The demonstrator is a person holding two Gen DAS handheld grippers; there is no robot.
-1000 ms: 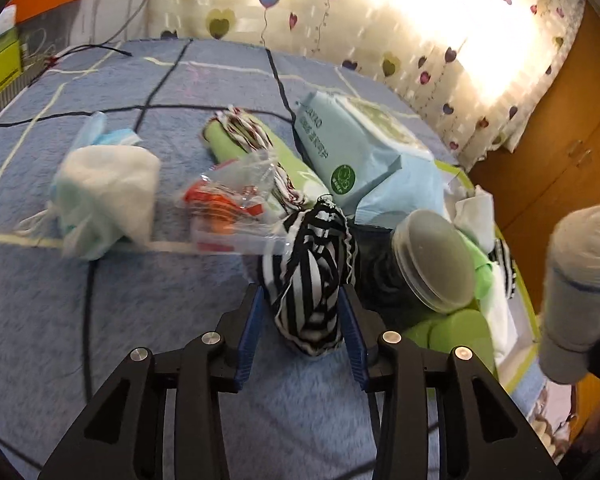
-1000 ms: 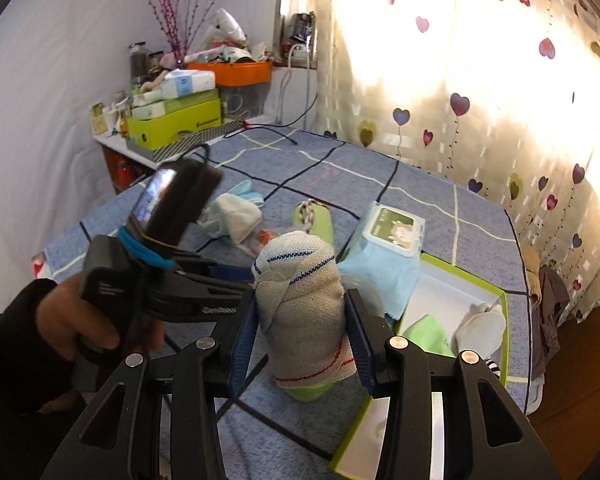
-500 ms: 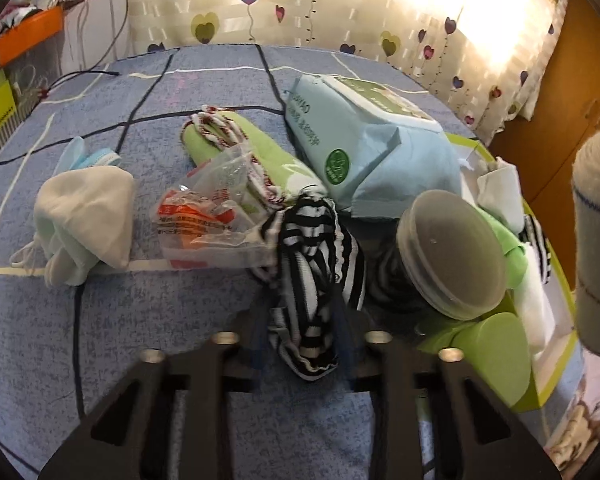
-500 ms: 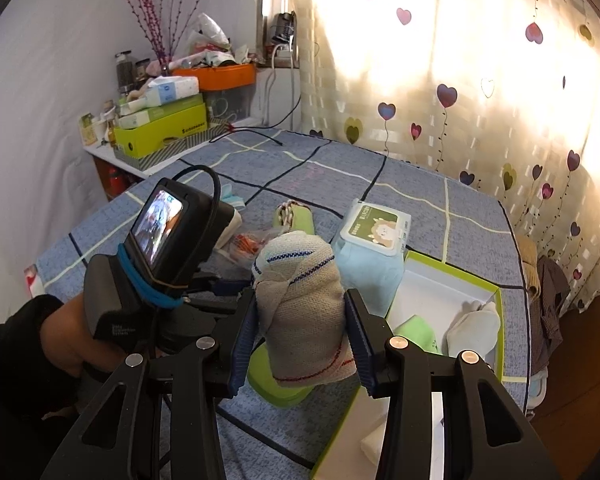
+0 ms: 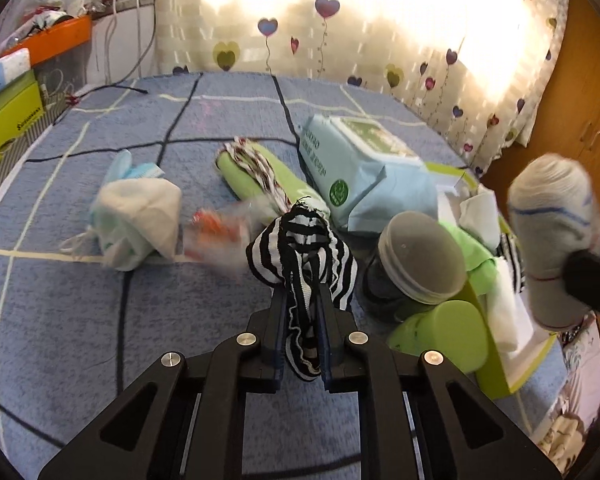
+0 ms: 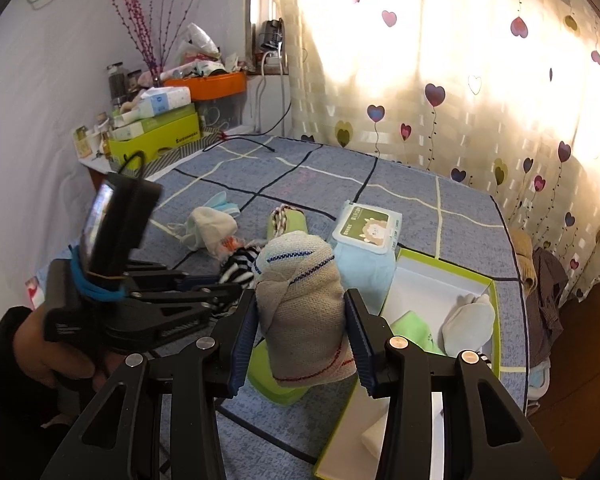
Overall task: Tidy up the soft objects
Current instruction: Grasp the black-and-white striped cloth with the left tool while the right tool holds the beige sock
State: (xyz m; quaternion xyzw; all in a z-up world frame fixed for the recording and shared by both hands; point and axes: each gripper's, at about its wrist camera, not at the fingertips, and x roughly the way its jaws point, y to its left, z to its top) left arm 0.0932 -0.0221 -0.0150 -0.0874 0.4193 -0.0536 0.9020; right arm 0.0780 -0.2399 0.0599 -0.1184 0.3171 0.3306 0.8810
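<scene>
Two rolled socks: left fingers pinch the striped sock, right fingers pinch the beige sock.

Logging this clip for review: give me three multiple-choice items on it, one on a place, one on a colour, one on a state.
1. Where is the wipes pack?
A. in the box
B. on the bed beside the box
C. on the shelf

2. What colours is the sock in the left hand-held gripper?
A. black and white
B. red
C. green

3. The right hand-held gripper is:
A. open, empty
B. shut on the rolled beige sock
C. out of view

Answers: 1 B, it lies against the green box's outer wall. 2 A, stripes show. 3 B, both fingers press it.
</scene>
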